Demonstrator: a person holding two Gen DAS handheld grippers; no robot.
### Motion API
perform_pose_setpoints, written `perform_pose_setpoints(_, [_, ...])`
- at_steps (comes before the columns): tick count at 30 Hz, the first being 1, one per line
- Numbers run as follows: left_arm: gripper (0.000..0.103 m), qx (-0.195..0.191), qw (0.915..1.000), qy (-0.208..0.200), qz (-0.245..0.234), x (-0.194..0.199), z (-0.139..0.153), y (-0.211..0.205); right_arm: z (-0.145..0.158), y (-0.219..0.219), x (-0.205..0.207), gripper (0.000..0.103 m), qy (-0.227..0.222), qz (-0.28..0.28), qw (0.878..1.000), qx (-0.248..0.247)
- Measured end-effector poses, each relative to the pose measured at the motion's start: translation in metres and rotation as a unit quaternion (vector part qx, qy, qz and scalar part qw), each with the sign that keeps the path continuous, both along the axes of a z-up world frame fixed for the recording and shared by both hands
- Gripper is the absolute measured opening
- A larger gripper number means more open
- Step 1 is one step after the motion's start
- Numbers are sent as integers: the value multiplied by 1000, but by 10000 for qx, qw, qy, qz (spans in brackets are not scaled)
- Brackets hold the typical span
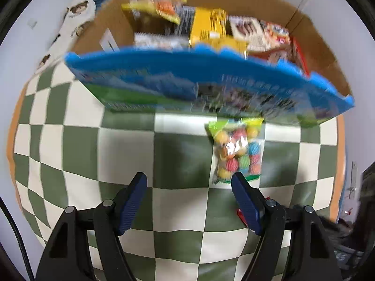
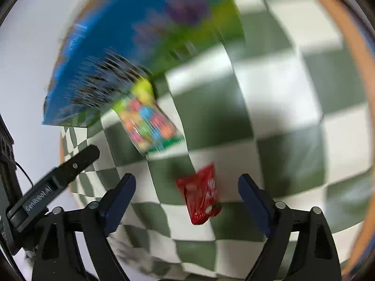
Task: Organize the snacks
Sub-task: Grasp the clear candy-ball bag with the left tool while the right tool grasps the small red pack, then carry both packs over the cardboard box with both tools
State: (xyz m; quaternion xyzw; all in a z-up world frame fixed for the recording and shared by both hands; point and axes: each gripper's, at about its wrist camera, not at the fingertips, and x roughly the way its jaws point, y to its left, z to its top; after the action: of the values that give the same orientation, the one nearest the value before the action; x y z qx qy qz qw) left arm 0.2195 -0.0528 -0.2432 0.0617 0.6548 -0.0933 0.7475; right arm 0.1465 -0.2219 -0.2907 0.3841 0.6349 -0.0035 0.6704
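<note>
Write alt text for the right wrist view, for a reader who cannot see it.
The right hand-held gripper, jaws open and empty, points at a small red snack packet lying on a green-and-white checkered tablecloth. Beyond it lies a clear bag of colourful round candies, its far end against a blue and green box. The view is motion-blurred.

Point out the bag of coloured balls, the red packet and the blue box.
bag of coloured balls (image 1: 235, 151), left wrist view, middle of the clear pouch
red packet (image 2: 200, 193), right wrist view, centre of the wrapper
blue box (image 1: 187, 79), left wrist view, front face
</note>
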Motion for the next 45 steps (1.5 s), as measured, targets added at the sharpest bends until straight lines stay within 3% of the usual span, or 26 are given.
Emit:
perform_pose_setpoints(2, [73,27,9999,117,-39,-1,-8,-3,-23,2,-10,82,174,-206,9991,342])
perform_pose_setpoints(5, [73,130,9996,239,-112,-1,-19,-9,-49,9,-20,60,422,-300,9968,606])
perform_pose_setpoints(6, [73,141,9994,298,-137,-1,-22,-12,-54,12,-22,51,429,-271,9972,543])
perform_pose_setpoints(9, [73,133,9988,427,-222,2,-30,-24,-52,17,-28,41,257,-119,9993,235])
perform_pose_setpoints(15, [73,-217,9960,830,-244,12,-52,-58,-31,0,-36,41,58,-23,9992,-383])
perform_pose_setpoints(19, [72,-392,9965,733,-130,16,-64,-73,-29,-12,-38,41,86,-36,9988,-484])
perform_pose_setpoints(22, [55,-280,9974,646,-183,10,-71,-78,-30,-11,-43,41,106,-17,9988,-483])
perform_pose_setpoints(25, [51,-291,9978,532,-252,-2,-70,-76,-30,-8,-35,41,120,39,9987,-493])
perform_pose_setpoints(31, [50,-258,9970,681,-272,-35,-69,-43,-30,20,-29,41,135,571,9965,-597])
perform_pose_setpoints(37, [50,-85,9932,1151,-182,-89,-81,11,-32,59,-24,41,185,1281,9882,-815])
perform_pose_setpoints(45, [61,-354,9893,1399,220,-92,-109,23,-49,67,-20,51,424,1209,9899,-603])
